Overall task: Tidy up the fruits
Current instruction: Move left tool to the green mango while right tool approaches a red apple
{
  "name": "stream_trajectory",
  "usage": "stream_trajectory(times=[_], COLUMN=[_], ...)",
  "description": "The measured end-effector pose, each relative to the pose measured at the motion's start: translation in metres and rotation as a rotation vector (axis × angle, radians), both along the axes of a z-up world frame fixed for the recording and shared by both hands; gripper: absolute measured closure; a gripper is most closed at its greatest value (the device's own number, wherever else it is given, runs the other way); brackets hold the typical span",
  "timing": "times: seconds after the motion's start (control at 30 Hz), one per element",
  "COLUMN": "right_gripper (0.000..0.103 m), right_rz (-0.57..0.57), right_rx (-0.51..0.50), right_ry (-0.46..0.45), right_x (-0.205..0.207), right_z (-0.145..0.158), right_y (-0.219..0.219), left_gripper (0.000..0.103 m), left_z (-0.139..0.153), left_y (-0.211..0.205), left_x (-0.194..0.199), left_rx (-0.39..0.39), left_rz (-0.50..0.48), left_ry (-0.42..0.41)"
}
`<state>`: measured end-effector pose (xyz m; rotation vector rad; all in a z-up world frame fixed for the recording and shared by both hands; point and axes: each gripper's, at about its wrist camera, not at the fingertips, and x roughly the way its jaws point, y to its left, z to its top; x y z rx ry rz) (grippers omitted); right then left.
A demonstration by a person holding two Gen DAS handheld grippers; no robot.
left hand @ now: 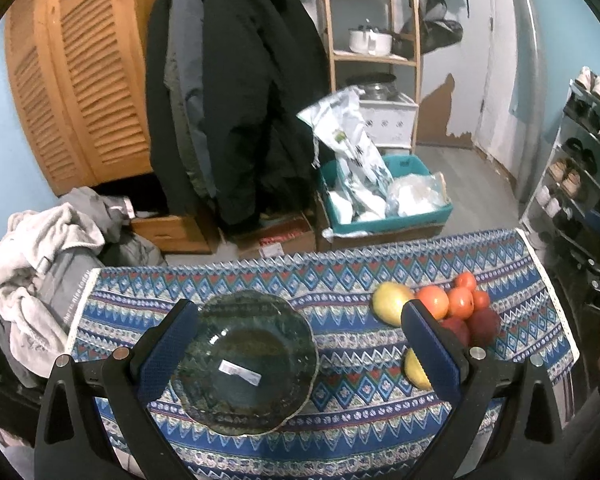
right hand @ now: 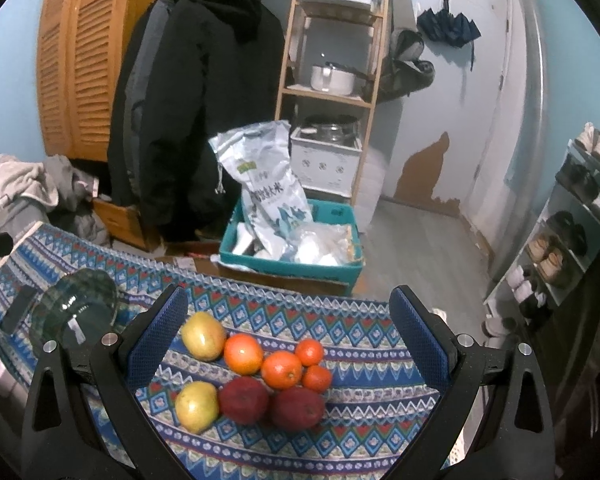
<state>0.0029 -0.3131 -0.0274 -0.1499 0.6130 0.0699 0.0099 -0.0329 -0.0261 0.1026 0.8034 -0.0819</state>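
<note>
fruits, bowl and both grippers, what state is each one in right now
glass bowl: upright, empty, on the cloth
fruits: loose cluster on the cloth, none in the bowl
left gripper: open, holding nothing
right gripper: open, holding nothing

The left gripper [left hand: 300,344] hangs with its two blue-padded fingers [left hand: 168,344] spread wide apart, jaws fully parted and holding nothing, pointing forward and tilted downward. The right gripper [right hand: 288,332] is posed the same way: its blue-padded fingers [right hand: 420,336] stand wide apart, nothing between the pads in contact, angled forward and down.
</note>
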Motion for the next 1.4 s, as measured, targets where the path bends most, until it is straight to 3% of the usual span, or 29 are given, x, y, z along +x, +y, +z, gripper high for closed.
stream_trajectory(times=[0.4,0.7,1.4], right_gripper=[0.004,0.004,0.004], right_rz=[-0.02,-0.026,-0.02], right_rx=[0.021,-0.008,-0.03], right_ry=[0.141,0.232,0.46], right_x=[0.009,0.014,0.023], right_z=[-0.036,-0.068,-0.148], right_y=[-0.025,-0.038,-0.06], left_gripper=[0.001,0.001,0.001], left_z=[-0.042,-0.083,-0.172], left_y=[-0.034,-0.067,-0.129], left_x=[0.01,0.019,0.035], left_rx=[-0.026,0.001,0.07], left_rz=[-0.085,-0.151,-0.245], left_ry=[0.147,0.271,0.443])
